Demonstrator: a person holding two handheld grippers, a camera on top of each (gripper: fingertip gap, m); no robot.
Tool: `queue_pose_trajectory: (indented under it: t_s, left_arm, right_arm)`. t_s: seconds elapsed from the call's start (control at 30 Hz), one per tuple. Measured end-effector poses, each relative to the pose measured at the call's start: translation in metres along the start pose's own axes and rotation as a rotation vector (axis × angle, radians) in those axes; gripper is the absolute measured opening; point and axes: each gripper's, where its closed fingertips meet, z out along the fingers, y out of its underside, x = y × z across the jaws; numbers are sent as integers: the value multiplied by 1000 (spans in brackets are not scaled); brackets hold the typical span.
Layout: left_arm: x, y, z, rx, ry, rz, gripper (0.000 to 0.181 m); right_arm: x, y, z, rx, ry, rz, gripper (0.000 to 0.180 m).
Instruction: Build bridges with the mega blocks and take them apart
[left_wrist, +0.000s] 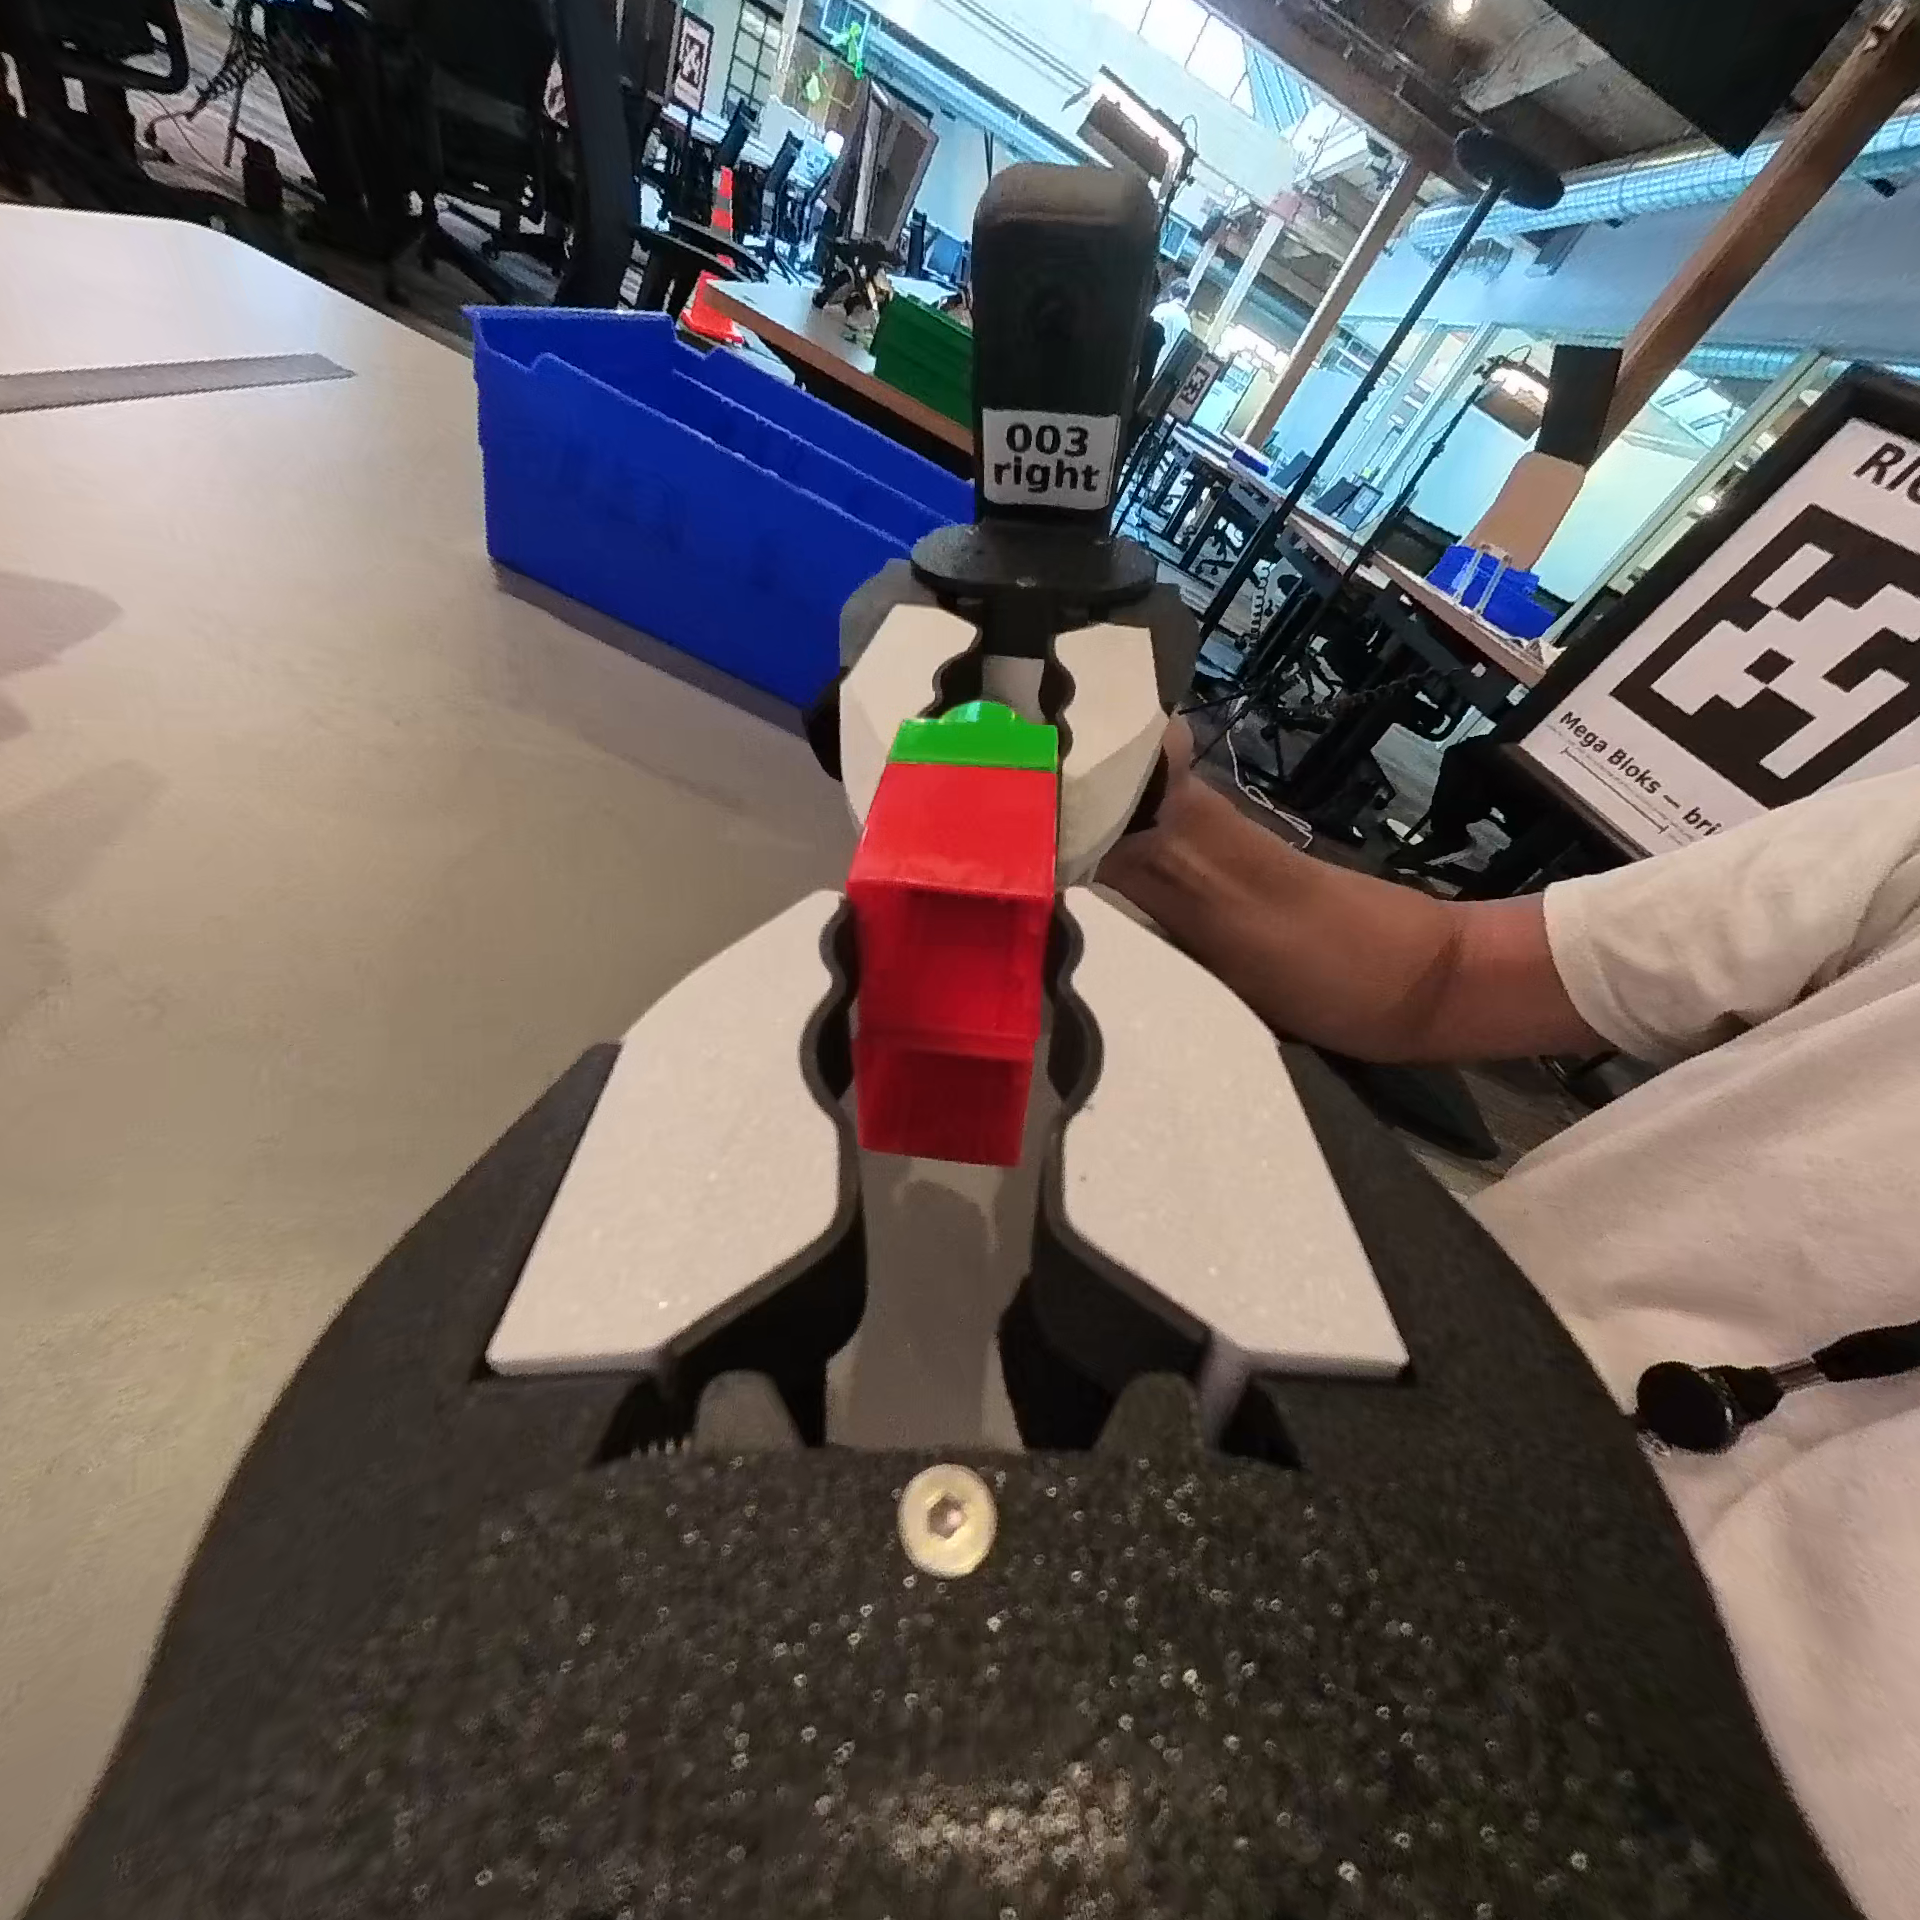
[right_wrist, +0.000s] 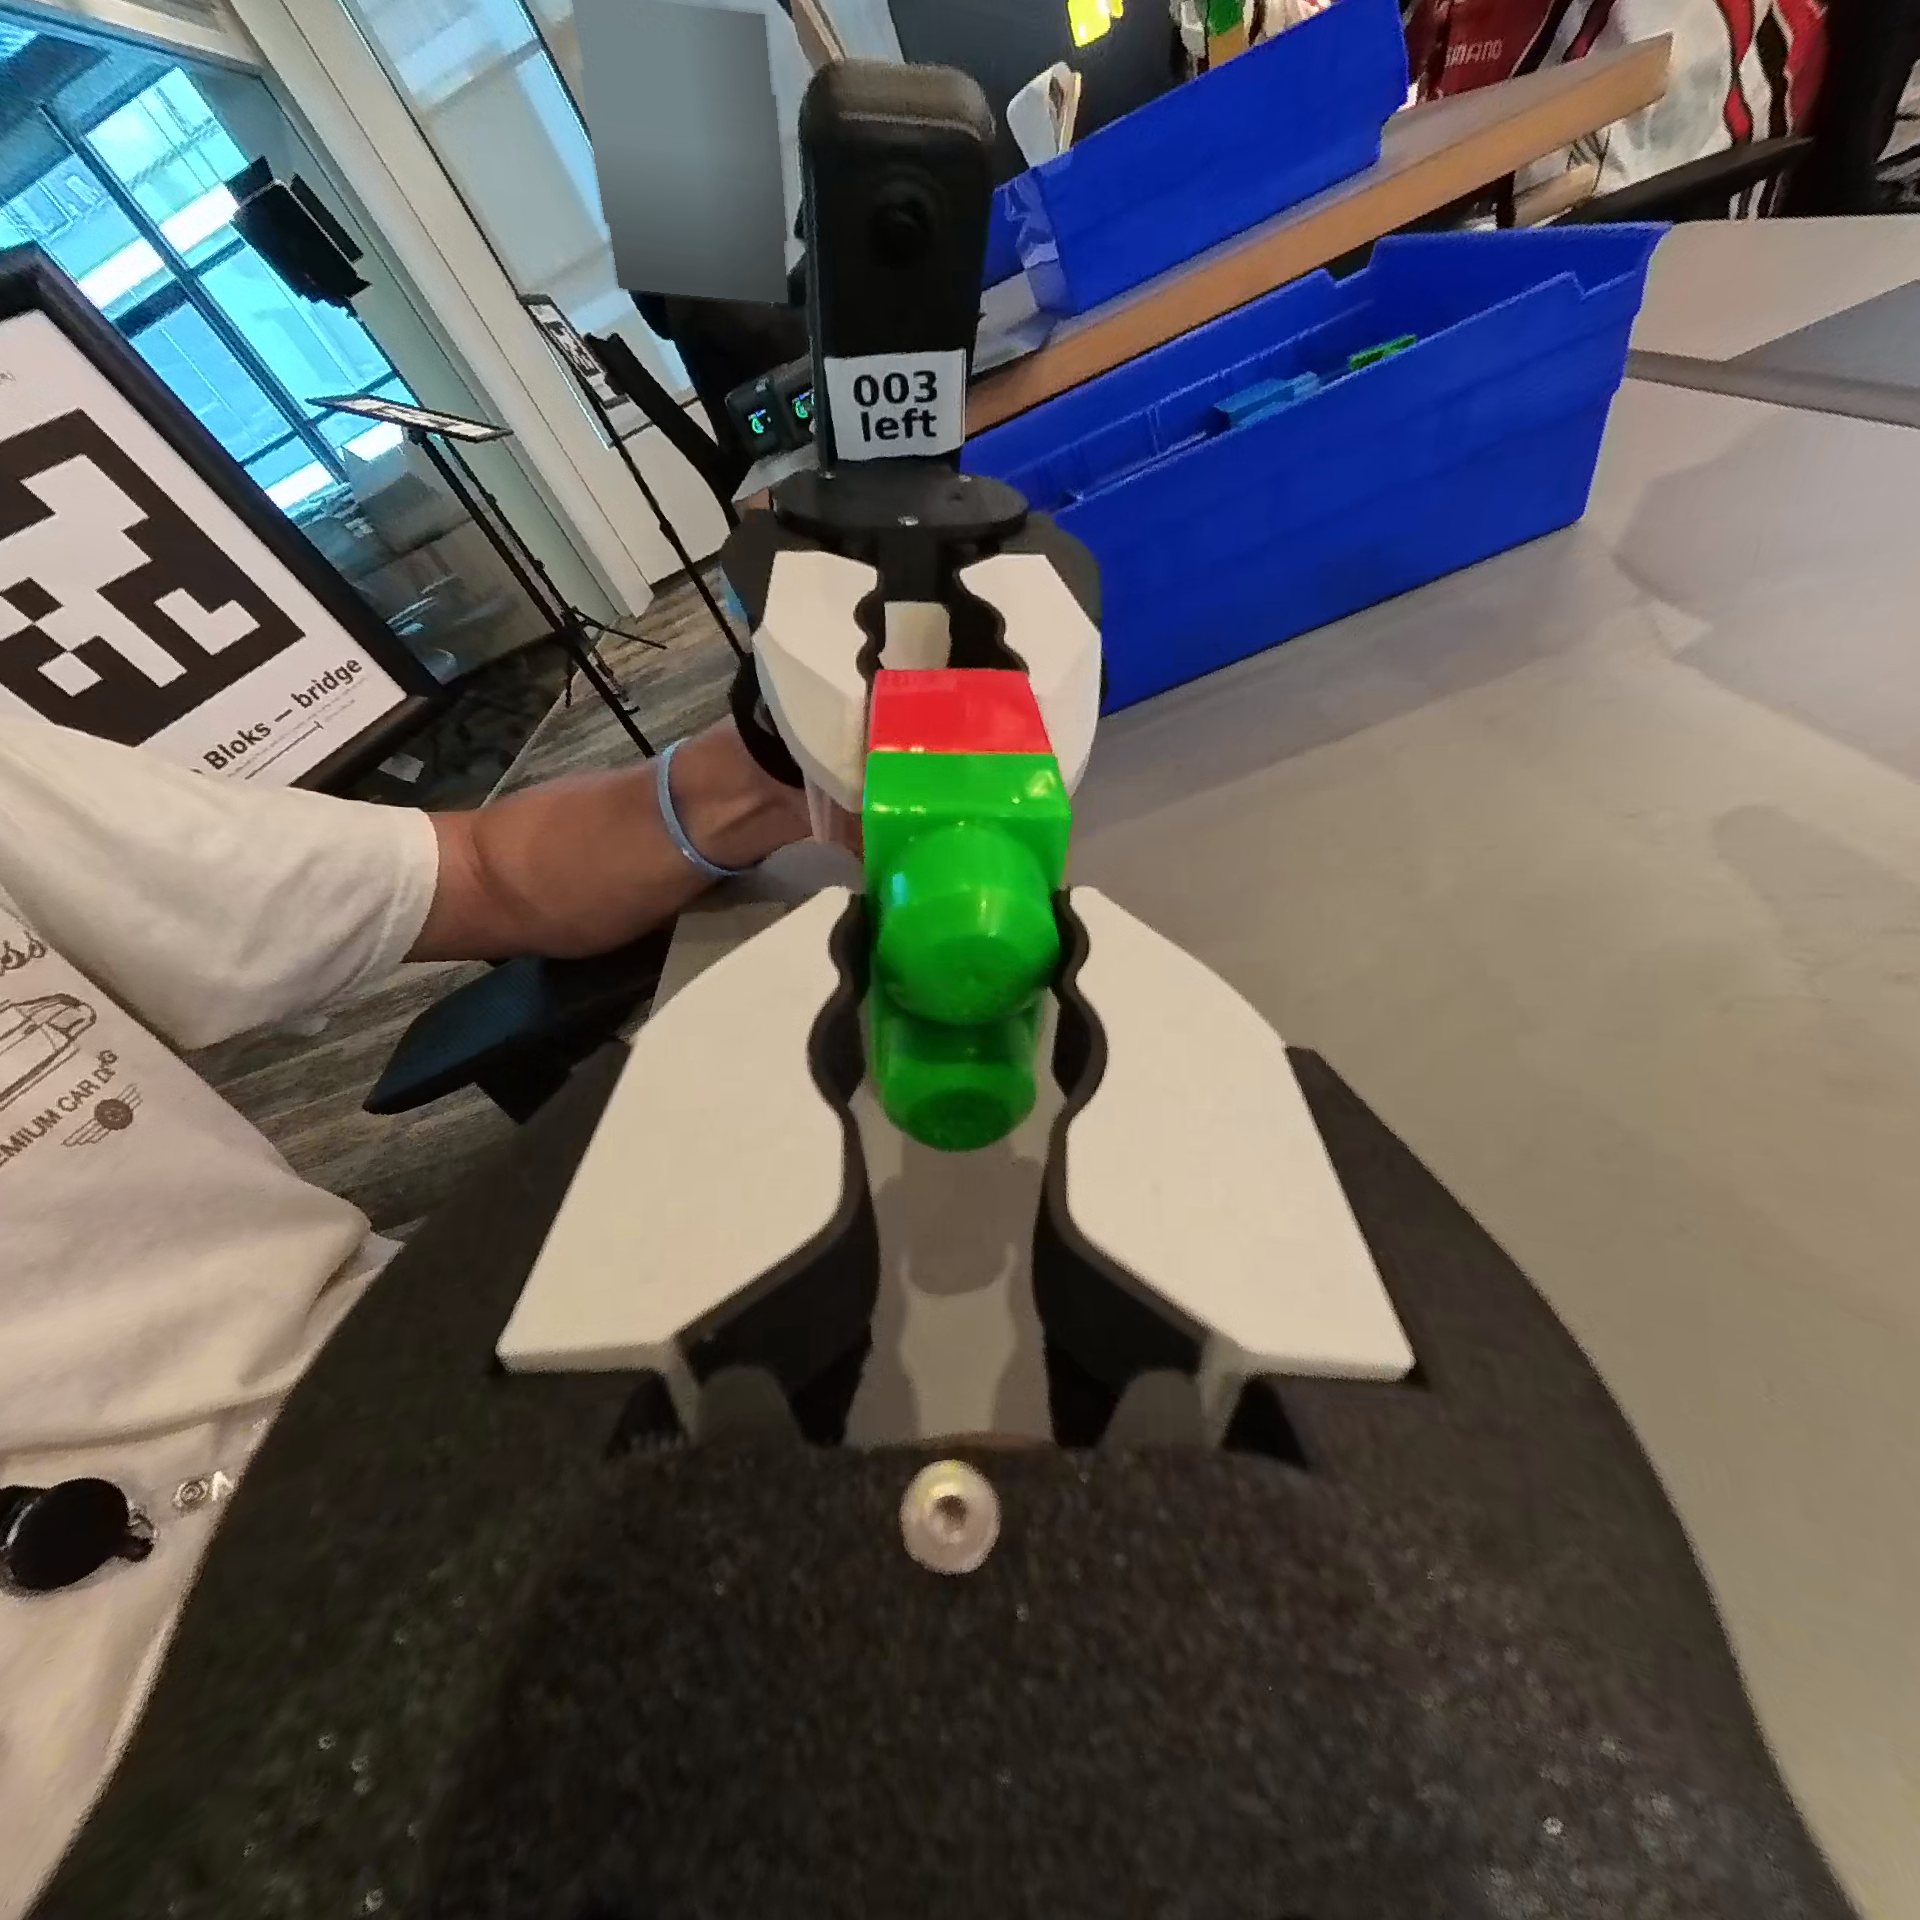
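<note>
My left gripper (left_wrist: 951, 935) is shut on a red mega block (left_wrist: 951, 987), seen from its hollow underside. A green block (left_wrist: 977, 743) is stuck onto the red block's far end. My right gripper (left_wrist: 1003, 686) faces me and grips the green block. In the right wrist view, my right gripper (right_wrist: 961, 914) is shut on the green block (right_wrist: 961, 956), its studs pointing at the camera. The red block (right_wrist: 956, 712) sits behind it, held by my left gripper (right_wrist: 925, 634). The joined pair hangs in the air between both grippers, above the table's edge.
A blue bin (left_wrist: 644, 488) stands on the grey table (left_wrist: 312, 831); in the right wrist view the bin (right_wrist: 1351, 457) holds blue and green blocks (right_wrist: 1278, 400). A second blue bin (right_wrist: 1195, 156) sits behind. A framed marker board (left_wrist: 1766, 644) stands by the person's arm (left_wrist: 1351, 935).
</note>
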Motion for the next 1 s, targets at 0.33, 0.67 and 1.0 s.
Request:
queue_pose_trajectory:
  t_s: [0.33,0.67,1.0]
  left_arm:
    - [2,4,1,-22,31,-15,34]
    - [-5,4,-1,-34,-5,-39,74]
    - [8,9,12,-67,41,13,35]
  right_arm:
    - [-2,7,1,-46,-14,-9,33]
    - [5,-16,-12,110,-1,45,33]
    - [-4,-25,-14,172,-52,47,33]
